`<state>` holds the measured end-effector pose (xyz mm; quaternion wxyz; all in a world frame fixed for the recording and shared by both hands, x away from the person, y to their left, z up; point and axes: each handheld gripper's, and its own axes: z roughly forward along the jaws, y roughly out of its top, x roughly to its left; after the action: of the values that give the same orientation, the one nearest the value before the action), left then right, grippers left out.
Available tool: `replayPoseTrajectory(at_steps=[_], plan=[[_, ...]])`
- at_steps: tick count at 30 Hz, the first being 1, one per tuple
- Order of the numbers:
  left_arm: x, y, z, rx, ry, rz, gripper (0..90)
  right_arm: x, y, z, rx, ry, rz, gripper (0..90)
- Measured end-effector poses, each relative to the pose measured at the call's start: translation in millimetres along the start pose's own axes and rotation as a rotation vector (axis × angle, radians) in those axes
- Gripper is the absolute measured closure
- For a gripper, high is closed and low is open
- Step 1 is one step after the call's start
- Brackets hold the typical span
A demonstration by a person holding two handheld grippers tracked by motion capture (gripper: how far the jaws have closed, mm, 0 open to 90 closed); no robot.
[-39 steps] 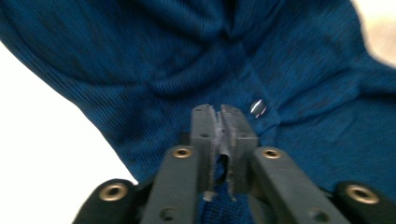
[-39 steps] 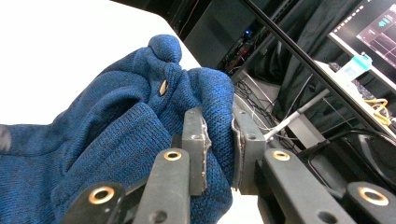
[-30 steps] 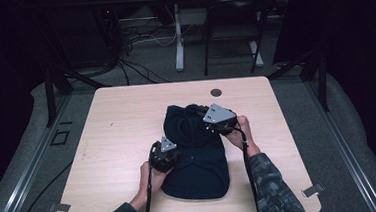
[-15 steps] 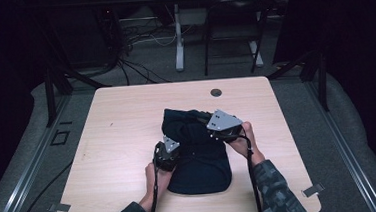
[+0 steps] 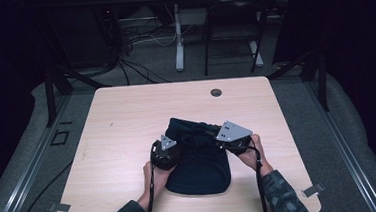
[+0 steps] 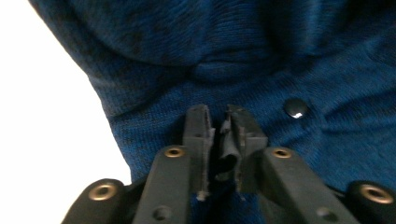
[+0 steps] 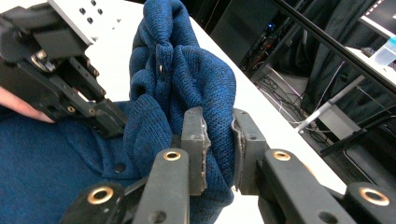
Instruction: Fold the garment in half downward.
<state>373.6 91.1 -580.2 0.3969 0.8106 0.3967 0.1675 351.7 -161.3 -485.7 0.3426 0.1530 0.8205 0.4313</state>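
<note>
A dark blue knit garment (image 5: 200, 171) lies bunched at the near middle of the light wooden table (image 5: 127, 125). My right gripper (image 7: 217, 122) is shut on a raised fold of this garment (image 7: 187, 70), at its right side in the high view (image 5: 217, 135). My left gripper (image 6: 219, 117) rests on the garment's left part (image 6: 233, 46), near a dark snap button (image 6: 296, 108). Its jaws have just been opening and stand a narrow gap apart, the cloth lying under them. The right gripper view shows the left gripper (image 7: 111, 127) with its tips on the cloth.
A round cable hole (image 5: 216, 92) sits near the table's far edge. Tape marks (image 5: 59, 207) lie at the near corners. Cables and desk legs (image 5: 178, 41) stand on the floor beyond the table. Bare tabletop stretches left of and behind the garment.
My right gripper has moved nearer and to the right, drawing the garment's far fold with it. The garment now lies more bunched. The left hand has stayed in place.
</note>
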Motion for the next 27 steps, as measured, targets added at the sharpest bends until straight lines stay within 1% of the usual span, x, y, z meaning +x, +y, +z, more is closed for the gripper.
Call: replayPoseTrajectory(at_steps=[1, 3, 4, 5, 6, 7, 8, 9, 10, 11, 13, 14, 15, 16, 17, 18, 19, 20, 21, 22, 23, 24, 25, 26, 27], plan=[[1.1, 0.9, -3.2, 0.006, -0.013, 0.003, 70.5, 0.3, -0.9, 0.3, 0.005, 0.004, 0.003, 77.6], [2.6, 1.0, -9.8, 0.015, -0.030, 0.018, 66.6, 1.1, -2.3, -0.4, 0.008, 0.003, -0.001, 77.6], [3.5, 0.5, -13.3, 0.018, -0.036, 0.021, 63.6, 1.0, -3.5, -0.9, 0.006, 0.011, 0.005, 77.6], [4.4, 0.2, -17.5, 0.021, -0.040, 0.030, 61.3, 1.2, -4.5, -1.5, 0.001, 0.008, 0.005, 77.6], [4.4, 0.2, -17.5, 0.021, -0.040, 0.030, 59.4, 1.1, -5.7, -1.6, -0.001, 0.012, 0.009, 77.6], [5.2, 0.3, -21.9, 0.013, -0.043, 0.031, 56.5, 0.8, -6.5, -1.7, 0.003, 0.013, 0.013, 77.6], [6.5, 3.0, -32.6, -0.015, -0.034, 0.044, 53.9, 1.0, -7.3, -1.6, 0.001, 0.014, 0.013, 77.5], [6.9, 5.3, -38.2, -0.033, -0.032, 0.047, 52.9, 1.4, -7.6, -1.8, 0.004, 0.016, 0.011, 77.6], [6.9, 5.3, -38.2, -0.033, -0.032, 0.047, 51.1, 2.1, -7.8, -1.6, 0.003, 0.019, 0.012, 77.5], [7.8, 12.0, -49.9, -0.063, -0.021, 0.068, 48.7, 2.7, -7.8, -1.5, 0.005, 0.020, 0.010, 77.5], [8.3, 20.1, -59.8, -0.088, 0.002, 0.100, 44.7, 3.8, -7.6, -1.6, 0.012, 0.023, 0.006, 77.5], [9.3, 24.6, -63.3, -0.098, 0.008, 0.115, 43.2, 4.4, -7.4, -1.9, 0.014, 0.024, 0.002, 77.5], [9.3, 24.6, -63.3, -0.098, 0.008, 0.115, 41.4, 4.4, -7.4, -1.9, 0.014, 0.024, 0.002, 77.5], [12.6, 33.9, -69.0, -0.115, 0.021, 0.137, 40.3, 5.2, -7.0, -2.7, 0.019, 0.026, 0.002, 77.4], [14.6, 38.7, -70.8, -0.119, 0.026, 0.153, 39.4, 5.7, -6.9, -3.0, 0.018, 0.026, 0.000, 77.4], [16.5, 43.2, -72.2, -0.125, 0.029, 0.160, 38.5, 5.9, -6.8, -3.3, 0.018, 0.033, 0.003, 77.3], [18.6, 48.1, -72.8, -0.125, 0.015, 0.179, 37.4, 6.2, -6.8, -3.8, 0.021, 0.030, -0.001, 77.3], [18.6, 48.1, -72.8, -0.125, 0.015, 0.179, 36.6, 6.2, -6.8, -3.8, 0.021, 0.030, -0.001, 77.3], [21.9, 56.0, -72.8, -0.131, -0.011, 0.197, 36.7, 6.2, -6.9, -4.5, 0.024, 0.035, 0.000, 77.3], [21.9, 56.0, -72.8, -0.131, -0.011, 0.197, 36.9, 6.2, -6.9, -4.5, 0.024, 0.035, 0.000, 77.3], [23.5, 62.2, -70.6, -0.123, -0.043, 0.230, 38.4, 6.8, -7.2, -4.8, 0.024, 0.034, -0.001, 77.2], [23.5, 62.2, -70.6, -0.123, -0.043, 0.230, 40.1, 6.8, -7.2, -4.8, 0.024, 0.034, -0.001, 77.2], [23.5, 64.8, -69.1, -0.120, -0.052, 0.258, 40.1, 7.1, -7.2, -5.0, 0.023, 0.035, -0.001, 77.2], [23.1, 66.0, -68.2, -0.112, -0.062, 0.272, 44.8, 7.3, -7.2, -5.3, 0.025, 0.036, 0.000, 77.1], [20.9, 67.3, -65.9, -0.097, -0.068, 0.294, 55.8, 7.3, -7.6, -5.7, 0.025, 0.037, 0.009, 76.9]])
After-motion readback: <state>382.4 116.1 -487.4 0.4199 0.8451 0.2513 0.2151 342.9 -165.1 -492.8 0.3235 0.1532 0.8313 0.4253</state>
